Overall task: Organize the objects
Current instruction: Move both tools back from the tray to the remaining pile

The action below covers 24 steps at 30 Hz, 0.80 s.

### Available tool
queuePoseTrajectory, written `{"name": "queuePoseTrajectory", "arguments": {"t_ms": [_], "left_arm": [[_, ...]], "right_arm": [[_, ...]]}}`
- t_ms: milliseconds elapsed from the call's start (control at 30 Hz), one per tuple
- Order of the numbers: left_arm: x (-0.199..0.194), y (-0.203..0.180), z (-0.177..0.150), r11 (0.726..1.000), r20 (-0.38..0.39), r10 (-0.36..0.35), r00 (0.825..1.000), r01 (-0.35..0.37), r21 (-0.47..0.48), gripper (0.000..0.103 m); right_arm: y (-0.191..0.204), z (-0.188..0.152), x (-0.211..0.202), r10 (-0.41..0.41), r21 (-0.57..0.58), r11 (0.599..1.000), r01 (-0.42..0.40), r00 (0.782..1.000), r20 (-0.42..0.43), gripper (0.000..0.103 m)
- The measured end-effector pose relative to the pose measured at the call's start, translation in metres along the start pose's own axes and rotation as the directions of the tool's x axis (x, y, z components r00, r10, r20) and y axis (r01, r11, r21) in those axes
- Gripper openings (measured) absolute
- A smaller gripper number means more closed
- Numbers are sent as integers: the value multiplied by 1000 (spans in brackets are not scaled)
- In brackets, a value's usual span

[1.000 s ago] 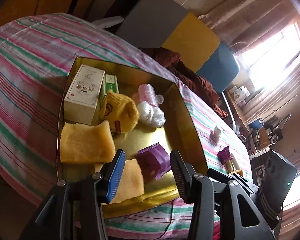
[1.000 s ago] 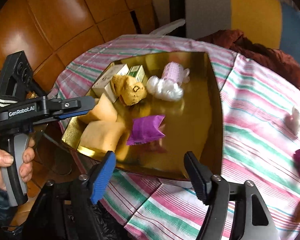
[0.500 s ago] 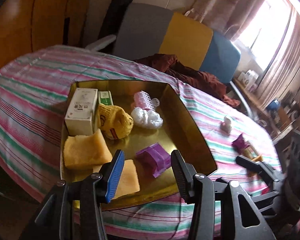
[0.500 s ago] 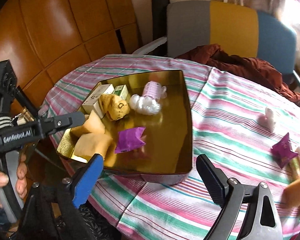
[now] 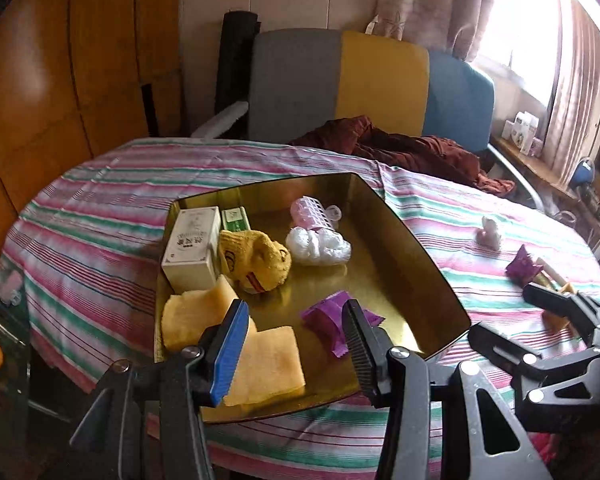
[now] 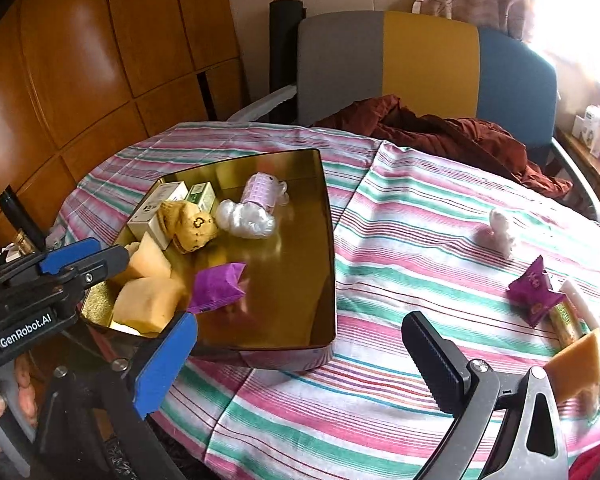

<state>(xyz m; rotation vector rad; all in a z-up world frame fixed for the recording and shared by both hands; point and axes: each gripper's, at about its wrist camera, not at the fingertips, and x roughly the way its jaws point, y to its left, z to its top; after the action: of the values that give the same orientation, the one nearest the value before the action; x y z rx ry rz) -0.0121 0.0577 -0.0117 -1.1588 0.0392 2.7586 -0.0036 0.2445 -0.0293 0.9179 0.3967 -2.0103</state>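
A gold tray on the striped tablecloth holds a white box, a yellow knit toy, white plastic, a pink roller, yellow sponges and a purple packet. On the cloth to the right lie another purple packet, a pink-white lump, a wrapped bar and a yellow sponge. My left gripper is open and empty above the tray's near edge. My right gripper is open and empty above the cloth beside the tray.
A grey, yellow and blue chair with a dark red cloth stands behind the table. Wooden panels line the left. A bright window and a cluttered shelf are at the right.
Both grippers have pulled back and up from the tray, so more of the table and room shows. The right gripper's jaws have spread wider. The objects have not moved.
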Motion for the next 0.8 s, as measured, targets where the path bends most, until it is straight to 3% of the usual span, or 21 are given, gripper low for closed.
{"name": "queuePoseTrajectory", "arguments": {"t_ms": [200,500,800], "left_arm": [[7,-1,-4,1000,-36,9,999,-9,-8,49],[2,-9,-6,998,7,46,999,-46,38,49],[3,-26,-9,994,7,29,1000,-29,109,52]], "right_arm": [[-5,1,-5,-23,17,1000,22,999,27,103],[-15,-4,-6,-51,33,998,50,999,20,103],[-51,-12,-13,-112,100,989,111,994,6,103]]}}
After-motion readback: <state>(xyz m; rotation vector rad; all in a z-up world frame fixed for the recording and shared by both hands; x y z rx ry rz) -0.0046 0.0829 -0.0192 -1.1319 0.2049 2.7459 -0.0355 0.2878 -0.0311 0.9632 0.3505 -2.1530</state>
